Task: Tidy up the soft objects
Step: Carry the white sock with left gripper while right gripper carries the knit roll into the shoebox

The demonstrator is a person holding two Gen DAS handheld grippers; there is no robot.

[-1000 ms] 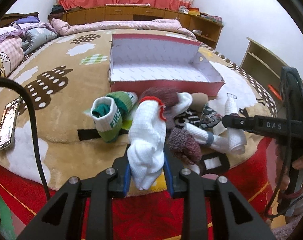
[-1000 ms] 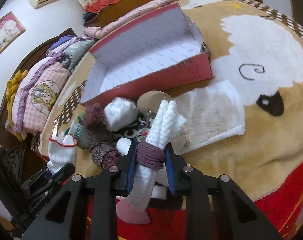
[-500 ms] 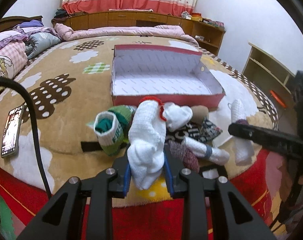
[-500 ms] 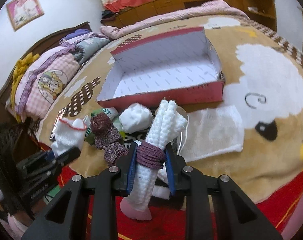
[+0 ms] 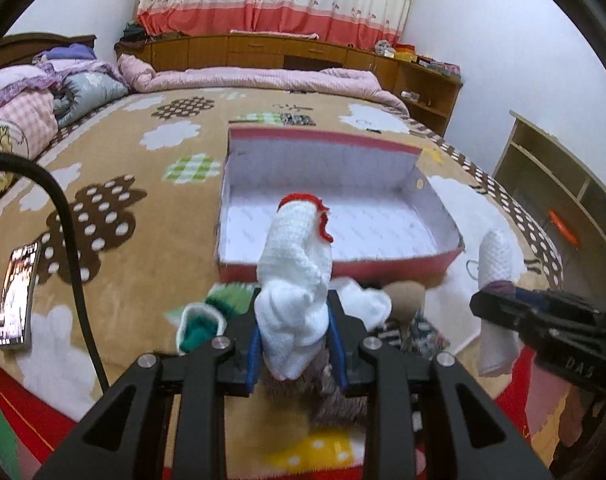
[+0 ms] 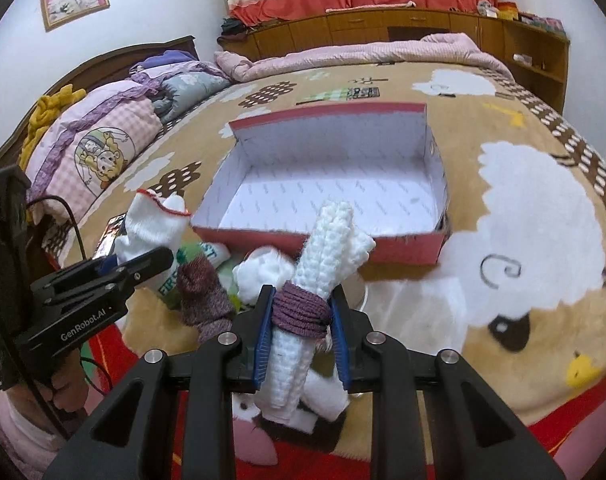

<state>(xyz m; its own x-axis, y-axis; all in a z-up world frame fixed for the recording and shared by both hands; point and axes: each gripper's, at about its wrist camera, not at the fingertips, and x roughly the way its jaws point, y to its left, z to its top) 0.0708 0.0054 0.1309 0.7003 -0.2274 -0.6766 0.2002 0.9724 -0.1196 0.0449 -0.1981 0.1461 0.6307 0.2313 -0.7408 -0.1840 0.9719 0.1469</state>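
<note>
Both grippers had lifted their loads off the bed since the earlier frames, and the red shoebox (image 5: 335, 216) now sat straight ahead of each, open side up and bare inside, its long axis running across both views. Its near wall (image 6: 315, 242) was the edge to clear; nothing stood above it, and the blanket (image 5: 151, 208) around it lay open. Below, the remaining sock pile (image 6: 207, 296) stayed just short of that wall. The left gripper (image 5: 295, 344) was clamped on a white sock with red trim (image 5: 299, 264), its cuff pointing at the box. The right gripper (image 6: 301, 340) pinched a rolled white sock bound with a maroon band (image 6: 323, 264), probably the nearer of the two, though the fisheye made that hard to judge.
</note>
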